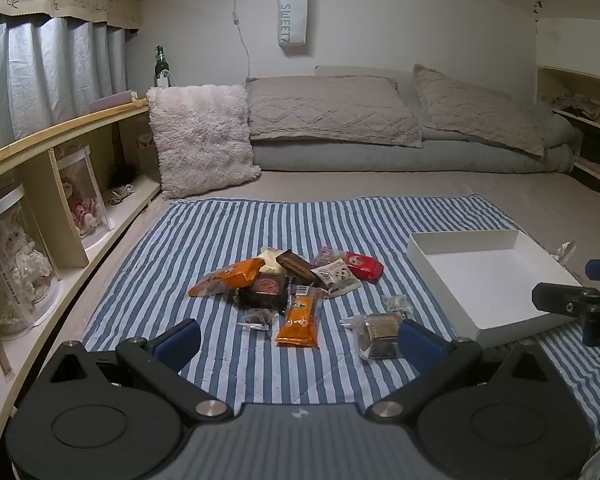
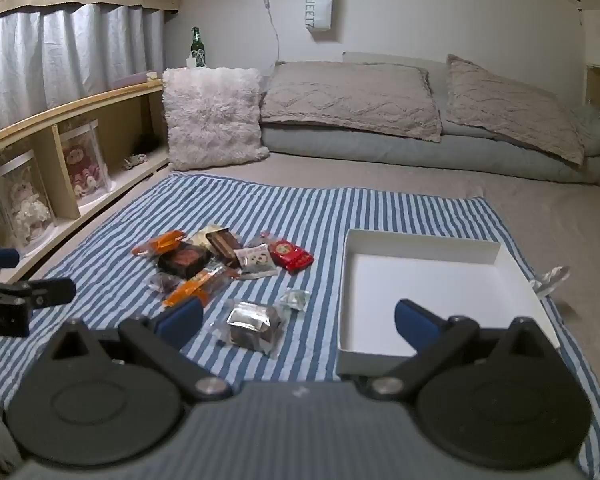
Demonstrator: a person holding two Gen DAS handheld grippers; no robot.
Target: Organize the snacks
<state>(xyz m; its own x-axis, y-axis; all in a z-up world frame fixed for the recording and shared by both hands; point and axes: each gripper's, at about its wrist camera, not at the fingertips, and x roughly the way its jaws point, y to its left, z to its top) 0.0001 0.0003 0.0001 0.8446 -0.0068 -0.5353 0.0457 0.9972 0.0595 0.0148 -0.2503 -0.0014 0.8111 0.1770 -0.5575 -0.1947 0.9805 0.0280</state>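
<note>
Left wrist view shows the left gripper (image 1: 298, 338) with its blue-padded jaws spread as wide as they go and nothing between them, hovering over the blue-and-white striped cloth (image 1: 204, 240) spread on the bed. The snacks are all still loose on that cloth: a heap in the middle holds a long orange foil packet (image 1: 300, 320), a red wrapped packet (image 1: 364, 266), a dark square packet (image 1: 265, 290) and several others, while a clear-wrapped silvery brown cake (image 1: 378, 330) lies nearer, just beside the right-hand blue pad. The shallow white cardboard box (image 1: 496, 248) sits empty to the right of the heap, well apart from it. In the right wrist view the right gripper (image 2: 298, 318) is likewise fully spread and empty, poised between that silvery cake and the near-left corner of the box. Nothing is packed yet, so the step in hand is probably a first pick. The near, isolated cake looks the easiest start, since the heap overlaps. Slippery wrappers may crumple or slide, so the pads should straddle the packet's body, not its loose film edge, and close squarely before lifting across to the box.
</note>
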